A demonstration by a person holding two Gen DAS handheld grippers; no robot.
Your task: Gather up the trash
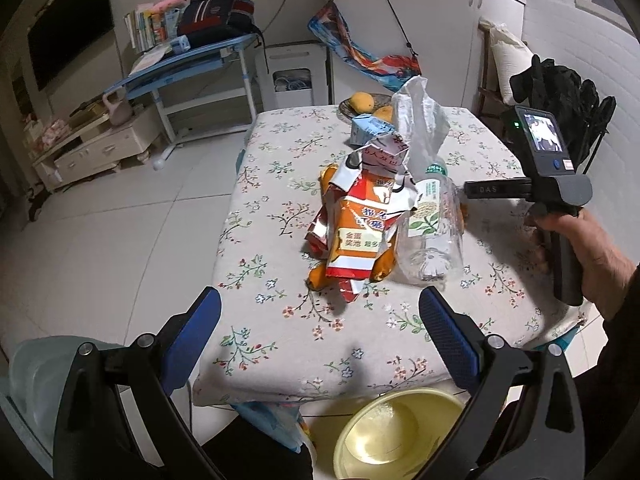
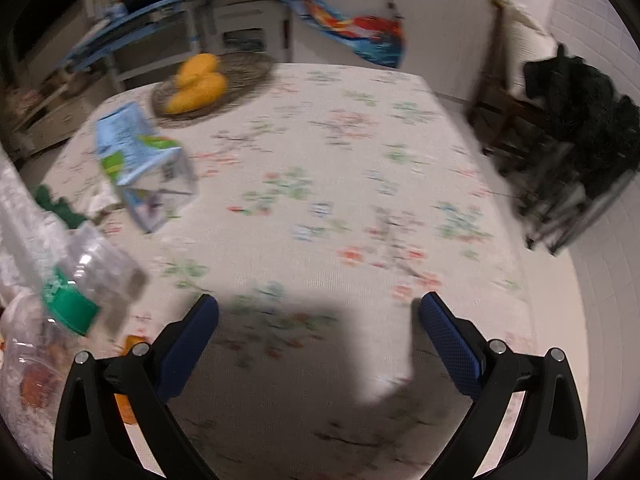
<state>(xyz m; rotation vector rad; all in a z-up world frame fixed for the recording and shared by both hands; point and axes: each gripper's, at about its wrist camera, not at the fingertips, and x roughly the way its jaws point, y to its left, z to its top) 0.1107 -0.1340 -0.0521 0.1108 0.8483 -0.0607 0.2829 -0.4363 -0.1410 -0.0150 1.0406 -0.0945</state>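
Yellow basin (image 1: 396,436) sits lowest, below table edge, between my left gripper (image 1: 320,336) fingers; jaws spread wide, holding nothing. Floral tablecloth (image 1: 280,344) just beyond. Trash heap mid-table: orange snack wrapper (image 1: 356,236) touching crushed clear bottle (image 1: 434,228) with green cap, clear plastic bag (image 1: 420,120) behind. Blue carton (image 2: 140,160) farther back, then woven tray (image 2: 248,76) with mangoes (image 2: 198,84). My right gripper (image 2: 318,340) spread wide, gripping nothing, over bare cloth right of heap; view blurred.

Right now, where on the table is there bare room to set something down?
Bare cloth lies right of the blue carton, toward the chair, and along the near edge behind the basin. The middle is crowded: snack bag, bottle, plastic bag.
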